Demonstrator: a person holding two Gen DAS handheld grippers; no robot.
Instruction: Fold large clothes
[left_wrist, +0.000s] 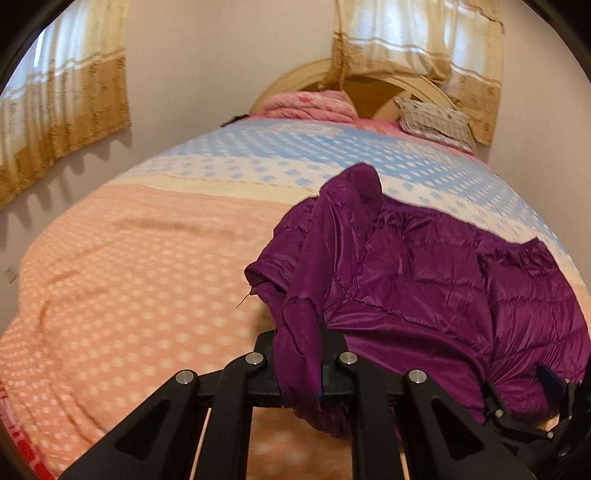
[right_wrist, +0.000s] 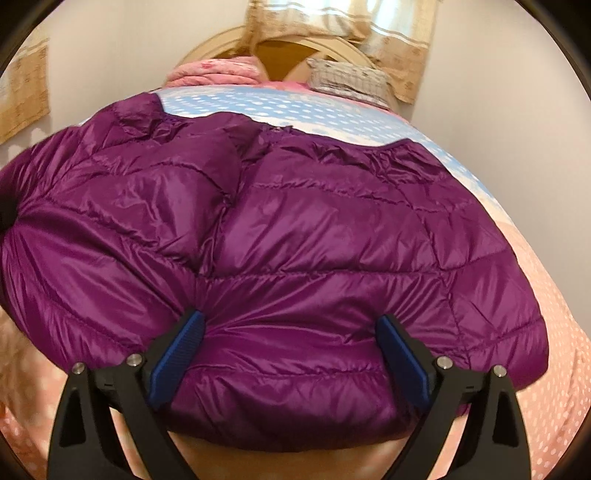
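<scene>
A: What do you see on the bed?

B: I see a shiny purple puffy jacket (right_wrist: 295, 236) with stitched lines that make soft, fat squares. It looks smooth and crinkly. It lies spread on the near part of the bed, on a fuzzy blanket with pink and blue bands and white dots (left_wrist: 140, 266).

A: What do your grippers do?

B: My left black gripper (left_wrist: 301, 363) is pinched tight on a floppy fold of the jacket, which hangs up and over it. My right black gripper (right_wrist: 290, 345) has its blue bumpy pads (right_wrist: 181, 354) spread wide, with the jacket's edge bulging between them.

A: And the room?

B: A round cream headboard (left_wrist: 424, 88), a pink quilt (left_wrist: 310, 105), a checked pillow (left_wrist: 436, 118), tan lacy curtains (left_wrist: 66, 99) and plain pale walls (left_wrist: 221, 55).
</scene>
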